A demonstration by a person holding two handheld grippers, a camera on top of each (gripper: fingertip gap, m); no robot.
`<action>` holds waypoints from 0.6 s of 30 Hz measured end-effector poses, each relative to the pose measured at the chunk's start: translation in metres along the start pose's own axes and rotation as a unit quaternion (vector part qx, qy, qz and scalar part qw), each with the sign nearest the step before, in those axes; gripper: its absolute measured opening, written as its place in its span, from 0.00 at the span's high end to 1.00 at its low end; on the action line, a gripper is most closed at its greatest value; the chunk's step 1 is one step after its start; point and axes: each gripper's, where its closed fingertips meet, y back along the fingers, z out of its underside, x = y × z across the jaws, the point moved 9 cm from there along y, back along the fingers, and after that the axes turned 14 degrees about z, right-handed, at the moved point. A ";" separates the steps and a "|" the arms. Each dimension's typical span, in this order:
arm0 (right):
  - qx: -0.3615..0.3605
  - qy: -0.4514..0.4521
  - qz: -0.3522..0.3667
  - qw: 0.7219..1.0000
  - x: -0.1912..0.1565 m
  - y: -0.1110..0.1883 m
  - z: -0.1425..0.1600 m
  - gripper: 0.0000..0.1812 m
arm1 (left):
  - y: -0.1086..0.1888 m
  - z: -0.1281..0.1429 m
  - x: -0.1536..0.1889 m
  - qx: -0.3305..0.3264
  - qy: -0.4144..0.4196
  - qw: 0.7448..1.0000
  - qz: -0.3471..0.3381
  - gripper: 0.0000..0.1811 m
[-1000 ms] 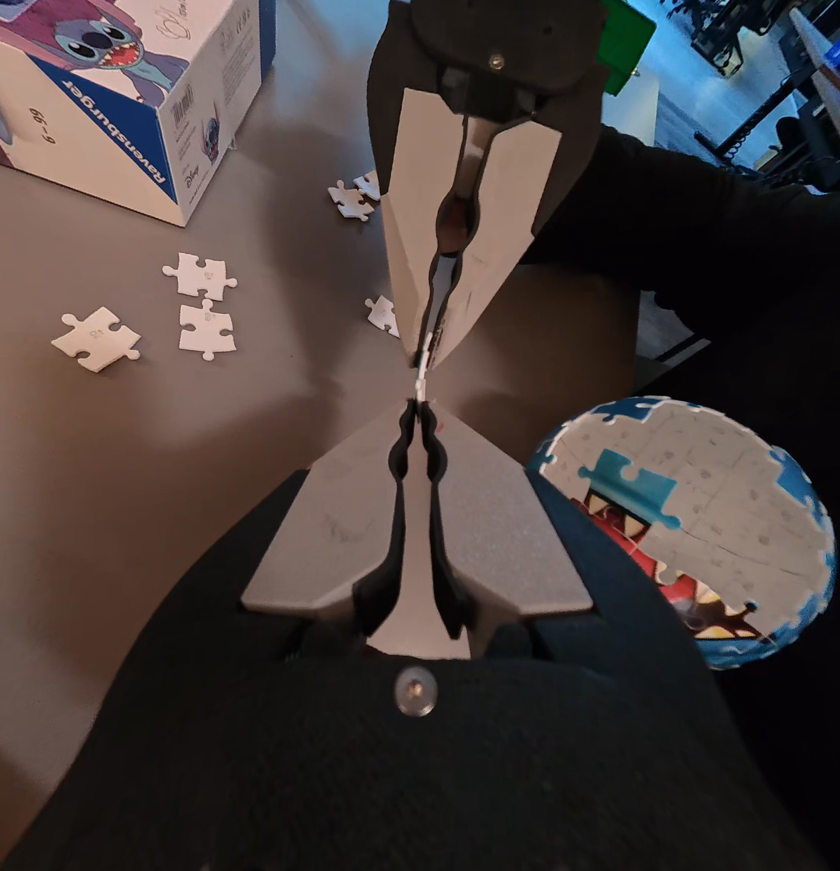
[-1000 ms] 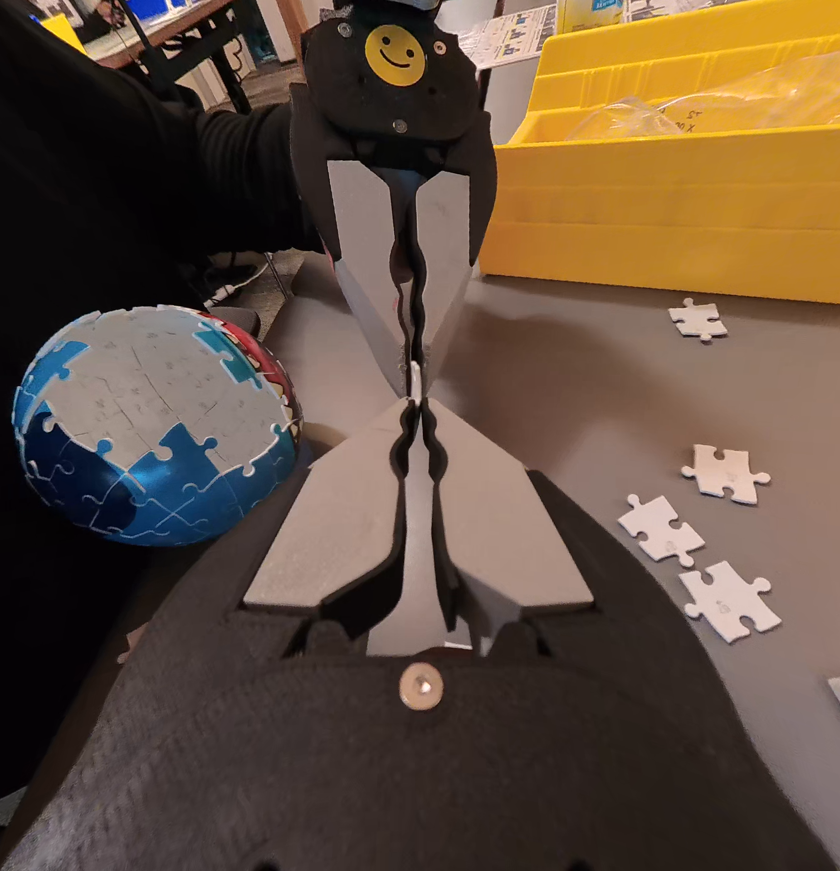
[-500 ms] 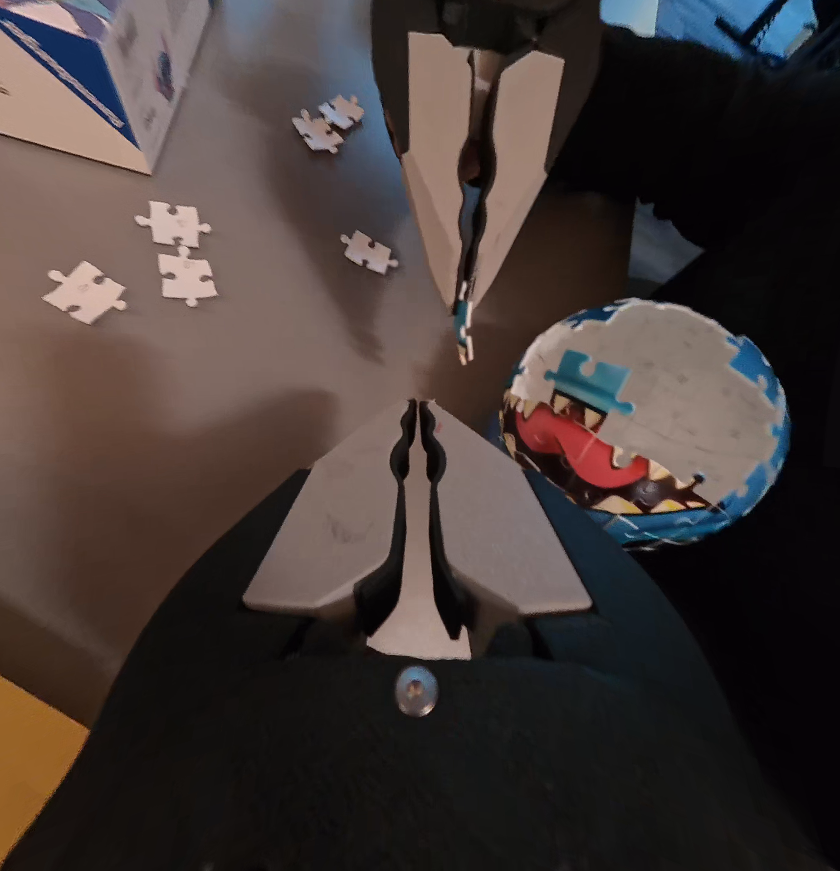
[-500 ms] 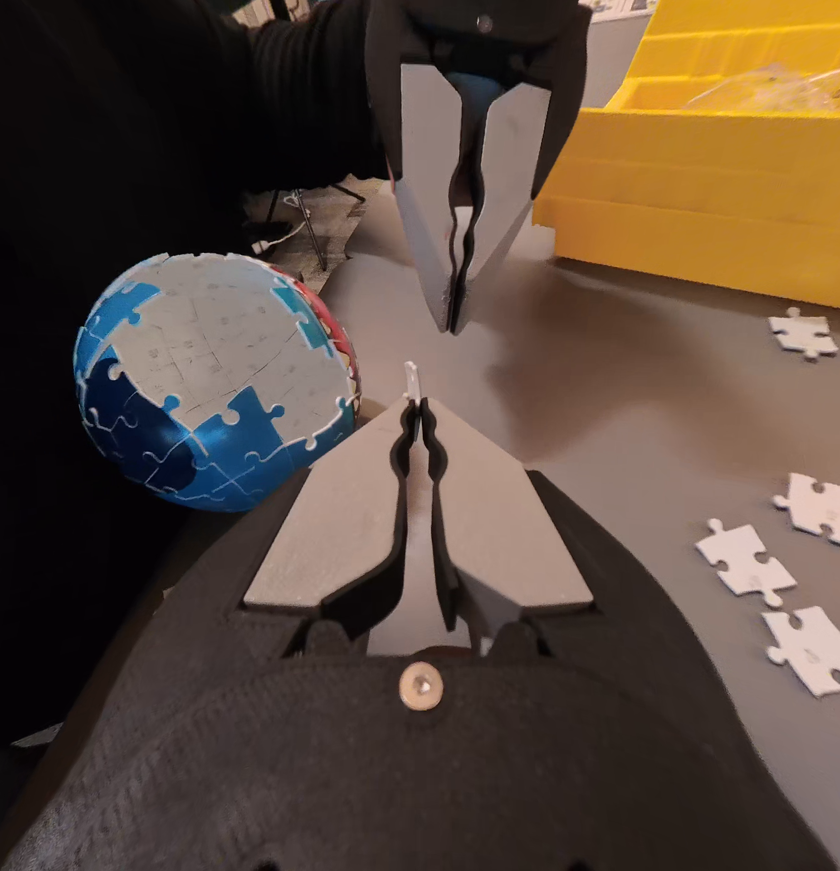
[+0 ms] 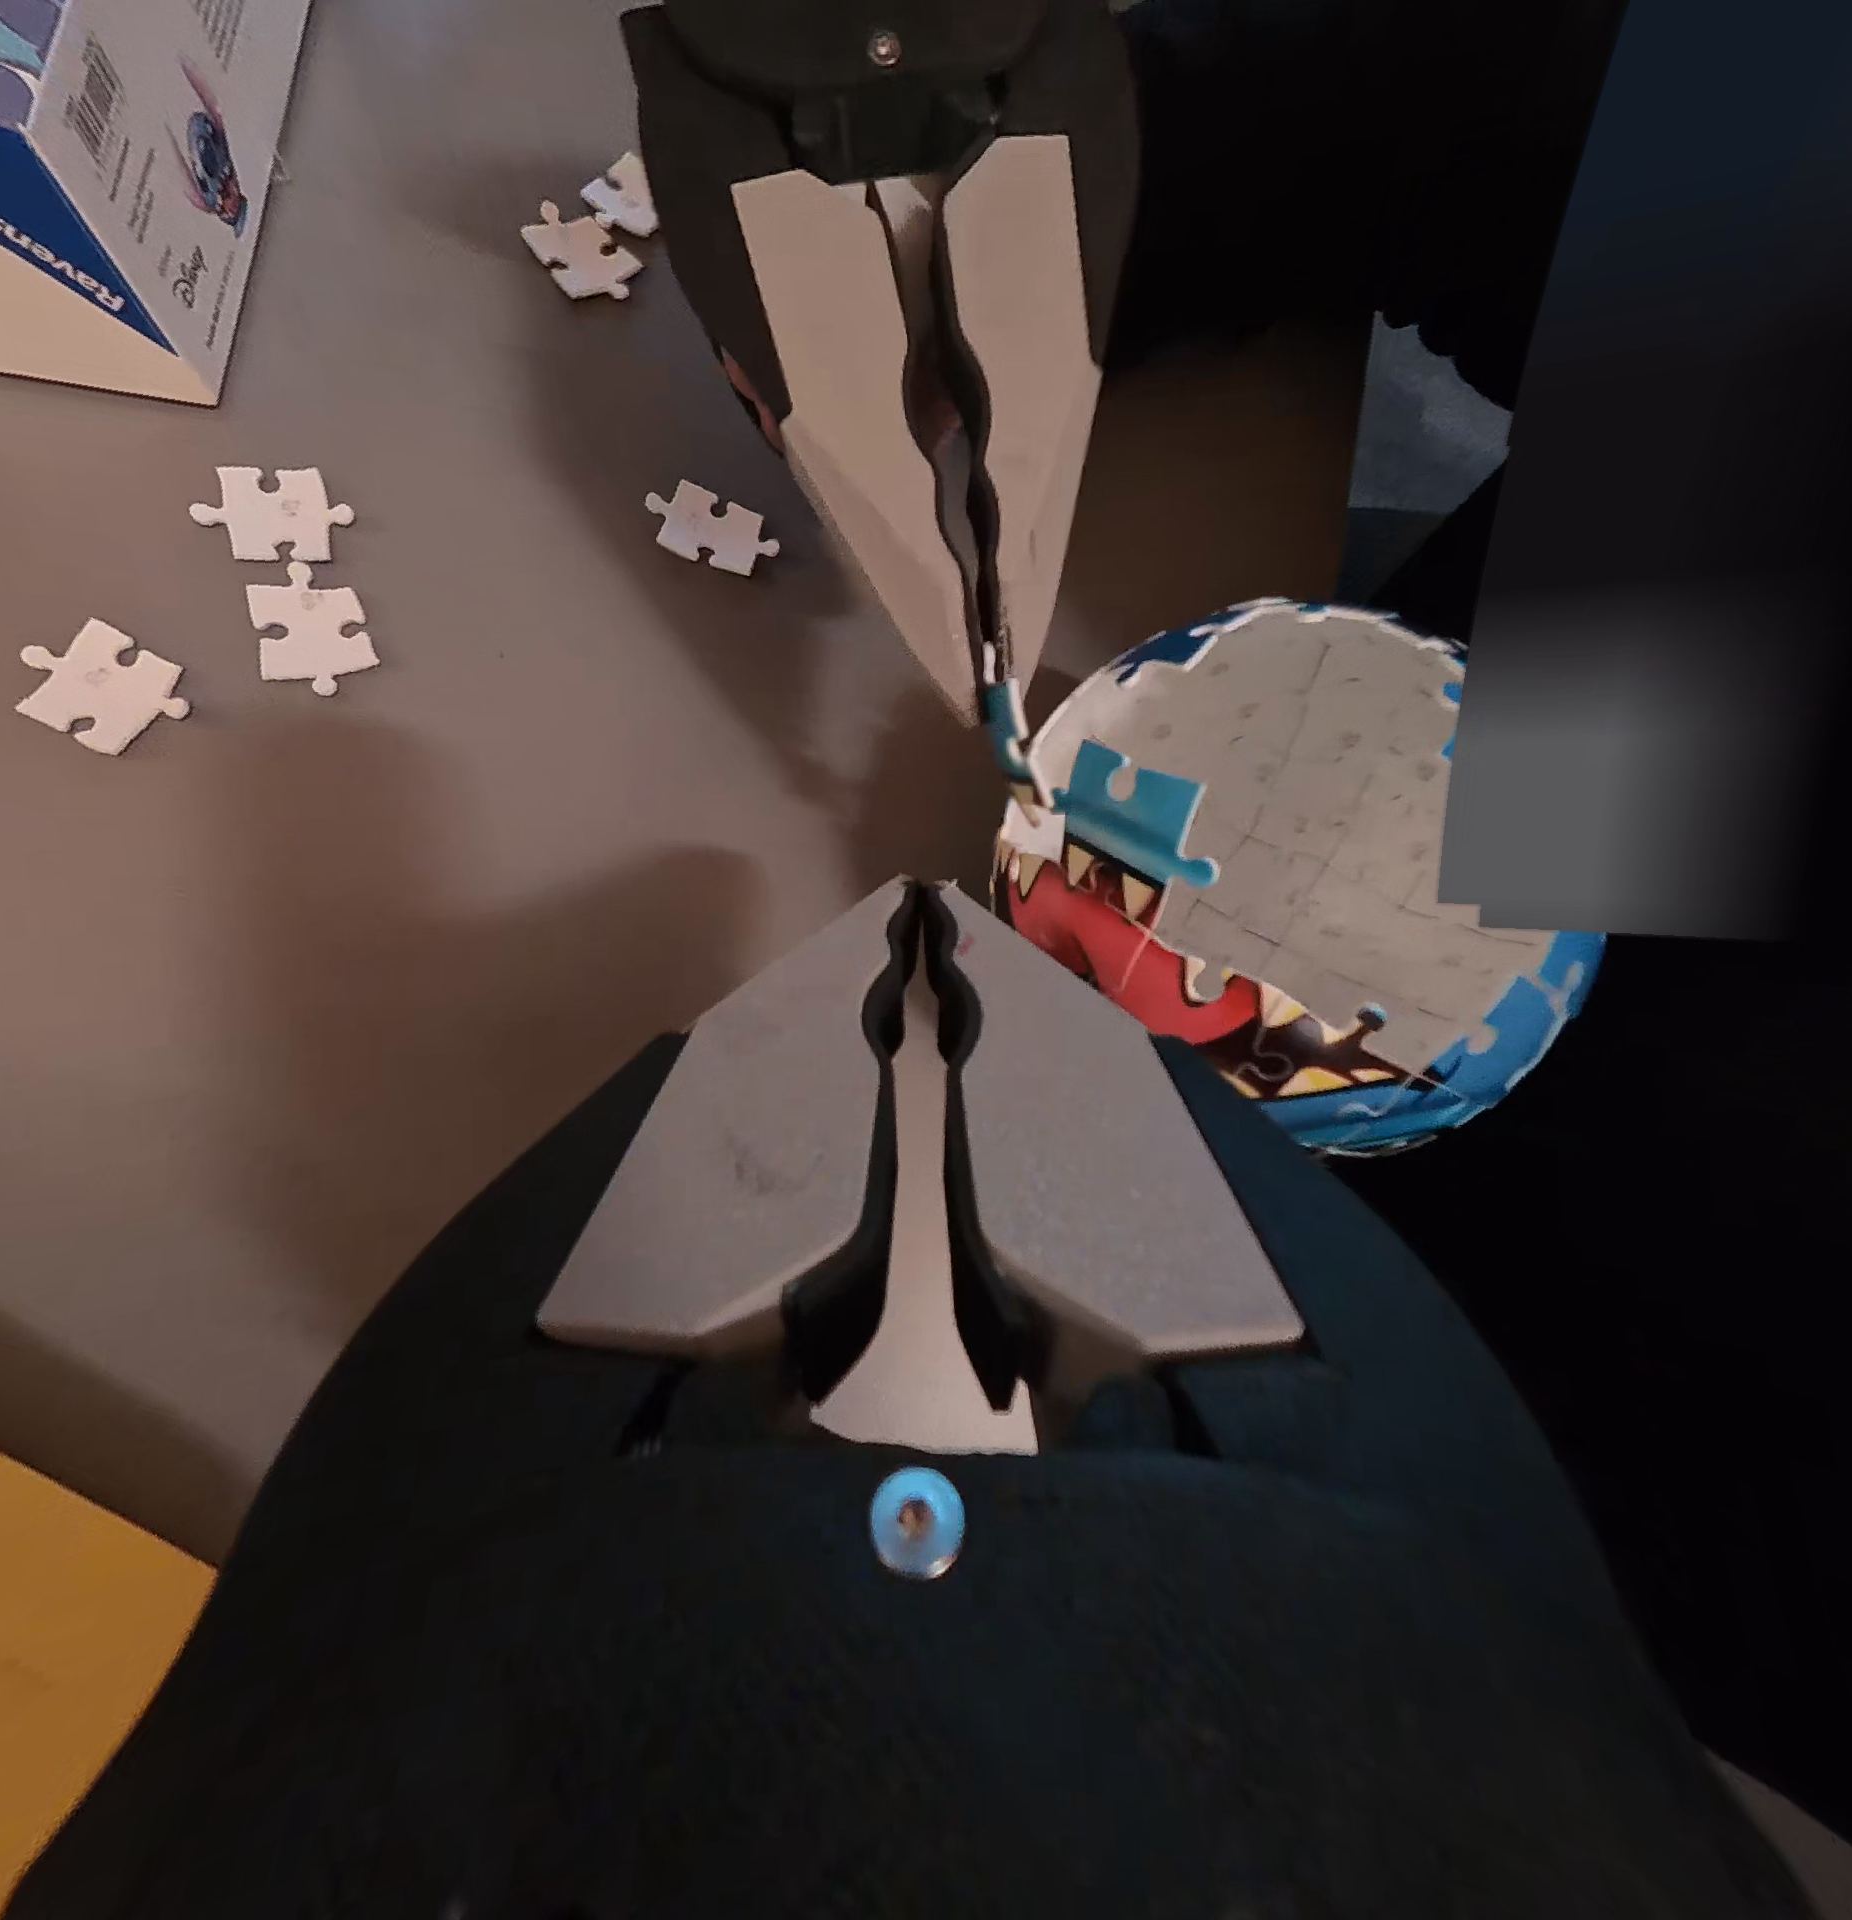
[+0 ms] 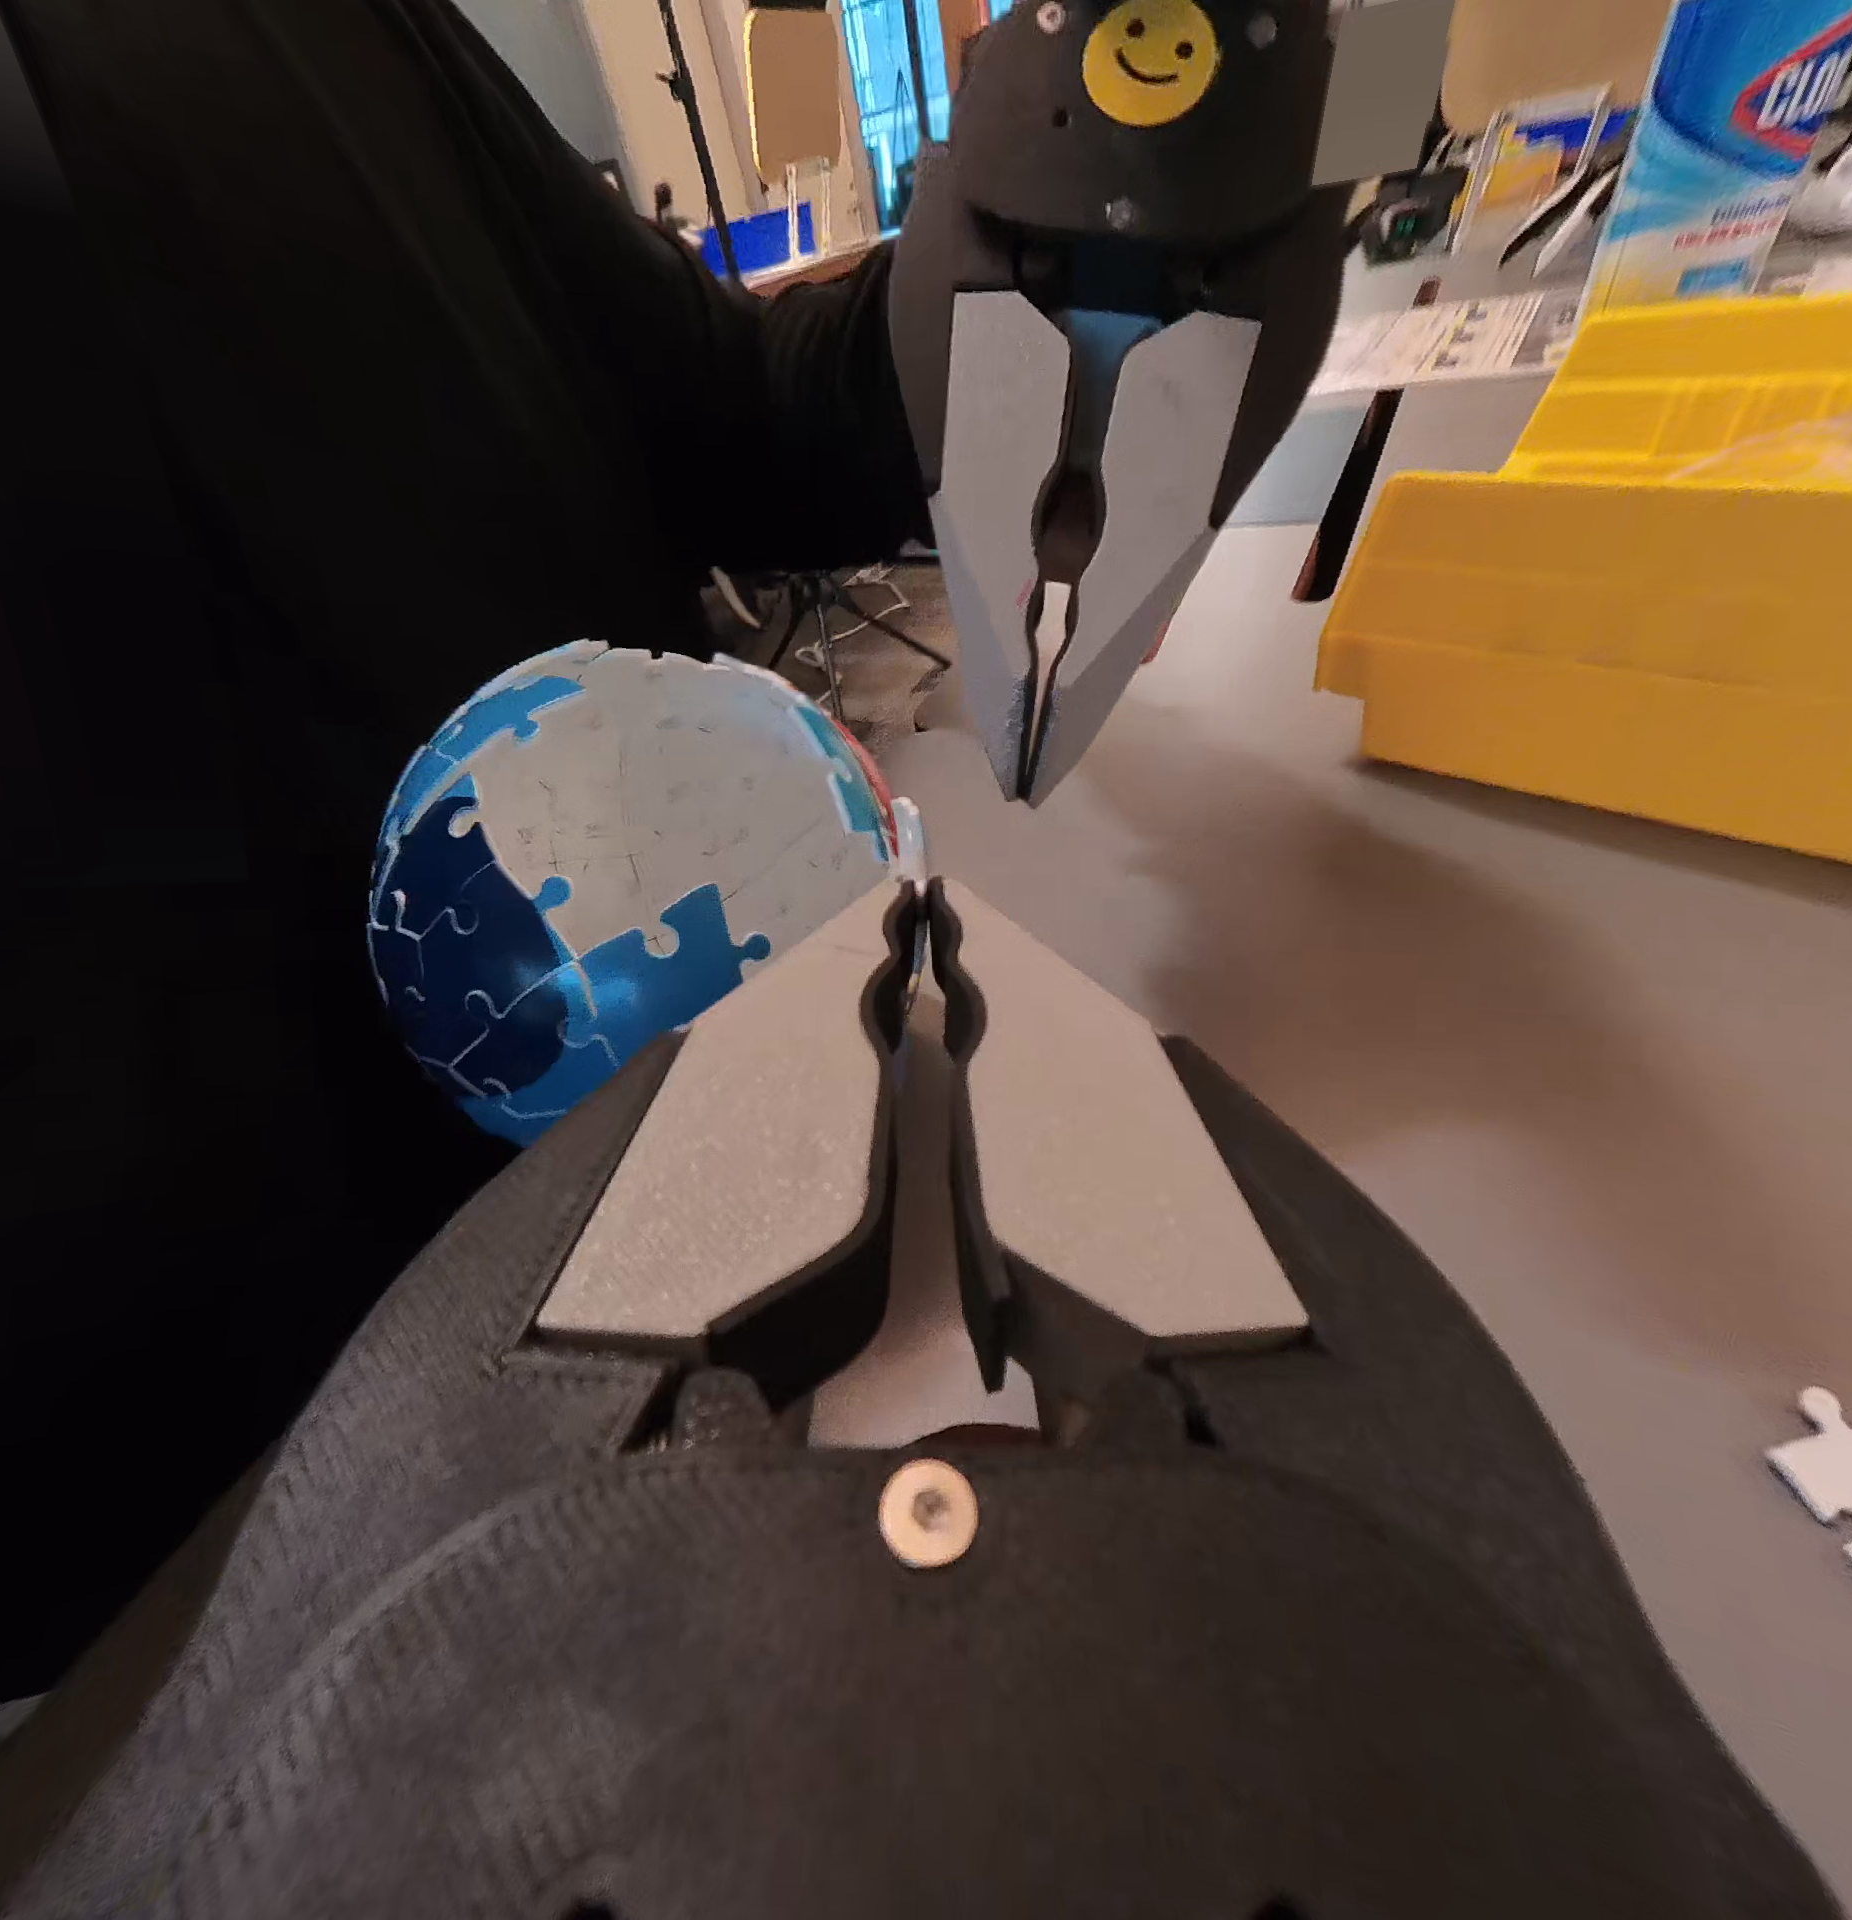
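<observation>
A half-built puzzle ball [image 5: 1306, 831], blue outside and grey-white inside with a red mouth picture, lies by the table's edge against dark clothing. My right gripper [image 6: 922, 888] is shut on a small blue and white puzzle piece [image 6: 909, 836] and holds it against the ball's [image 6: 631, 862] open rim. In the left wrist view the right gripper [image 5: 989, 691] comes down from the top with the piece [image 5: 1010, 732] touching the rim. My left gripper [image 5: 922, 888] is shut and empty, a short way from the piece. It also shows in the right wrist view [image 6: 1021, 784].
Loose white pieces [image 5: 278, 509] [image 5: 709, 525] lie face down on the grey table [image 5: 434, 831]. A puzzle box [image 5: 101, 208] stands at the far left. A yellow bin [image 6: 1628, 623] stands at the back right, and one more piece [image 6: 1836, 1475] lies near the right edge. My left and right fingertips are right by each other.
A second ago both grippers gripped the piece tip to tip. The left let go and drew back; the right carried the piece over to the ball's rim.
</observation>
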 end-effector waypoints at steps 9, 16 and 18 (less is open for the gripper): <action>0.025 0.051 0.043 0.997 -0.008 -0.002 0.009 1.00 | -0.004 -0.009 0.002 -0.019 0.002 1.000 -0.011 1.00; 0.043 0.062 0.052 0.996 -0.010 -0.002 0.010 1.00 | -0.006 -0.010 0.004 -0.022 0.004 1.000 -0.014 1.00; 0.043 0.063 0.051 0.996 -0.010 -0.002 0.010 1.00 | -0.007 -0.010 0.005 -0.024 0.003 1.000 -0.012 1.00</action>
